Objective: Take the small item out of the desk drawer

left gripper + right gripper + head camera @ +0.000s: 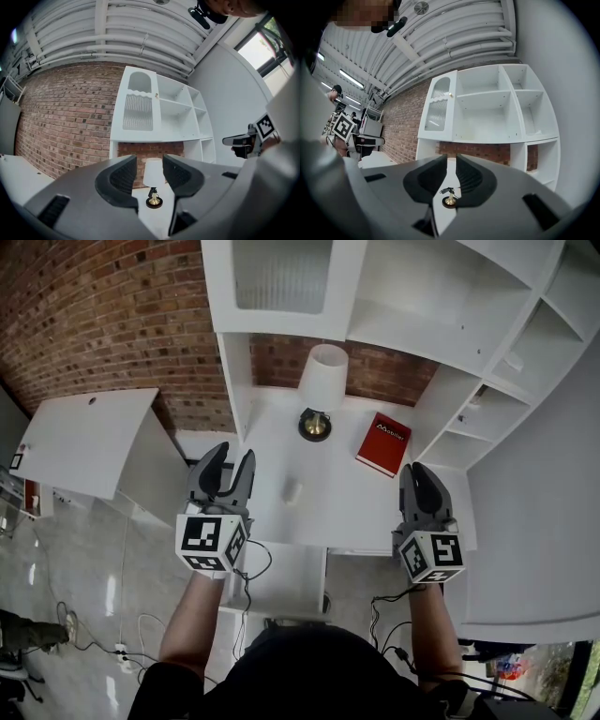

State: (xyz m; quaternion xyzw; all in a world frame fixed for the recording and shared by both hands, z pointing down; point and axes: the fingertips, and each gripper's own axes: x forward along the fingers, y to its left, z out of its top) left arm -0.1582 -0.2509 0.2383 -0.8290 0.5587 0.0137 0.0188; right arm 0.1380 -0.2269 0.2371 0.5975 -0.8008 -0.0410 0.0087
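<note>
left gripper [232,454] jaws apart and empty, right gripper [419,472] nearly closed on nothing, both above the desk [347,512]; the small item is unseen, presumably in the drawer [281,582], seemingly the white panel below, nearer the left.

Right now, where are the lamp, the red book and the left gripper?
lamp [323,376]: head view, on its white shade.
red book [382,443]: head view, middle of its cover.
left gripper [235,452]: head view, midway between its fingertips.
</note>
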